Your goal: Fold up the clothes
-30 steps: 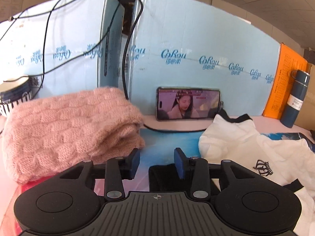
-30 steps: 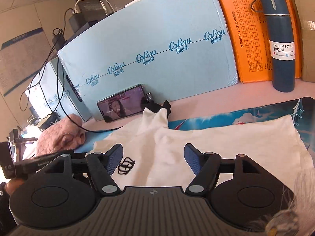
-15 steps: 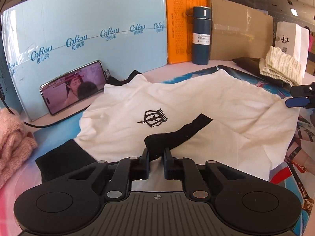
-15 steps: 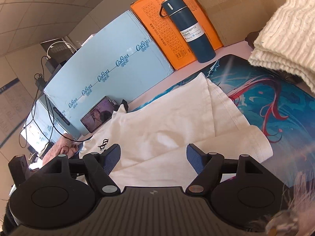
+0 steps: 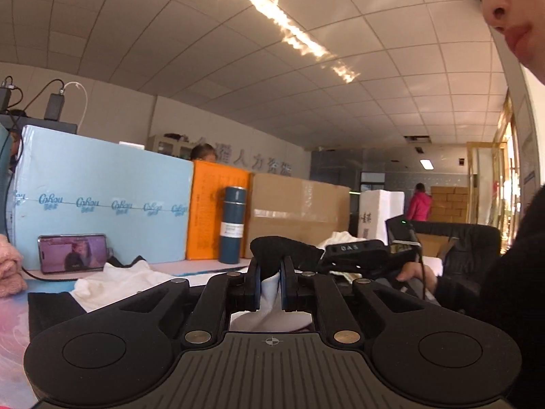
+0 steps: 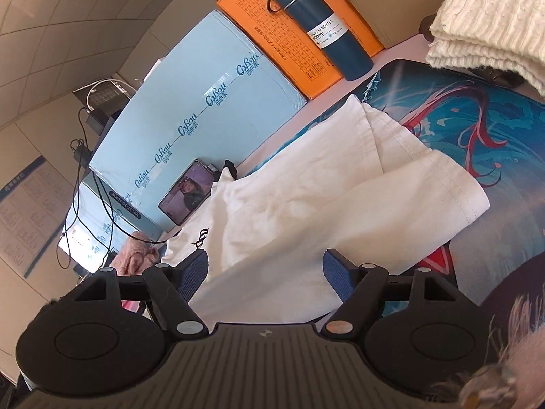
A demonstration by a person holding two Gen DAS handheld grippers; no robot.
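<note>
A white T-shirt with black sleeve trim and a small black crest lies spread on the patterned mat. My left gripper is shut on one sleeve. White cloth is pinched between its pads, and the black cuff sticks up above the fingertips. This gripper points level, with the sleeve lifted off the table. My right gripper is open and tilted, just above the shirt's near edge. Its blue pads stand wide apart and press on nothing. In the left wrist view the right gripper's body shows, held by a hand.
A blue vacuum bottle, an orange box and a light blue box line the back. A phone leans on the blue box. Folded cream knitwear lies at the right, a pink sweater at the left. A person's black sleeve is close by.
My left gripper went from open to shut on the black-cuffed sleeve, then lifted it and swung right until it points level. The right gripper rolled, sank toward the shirt's edge and stayed open.
</note>
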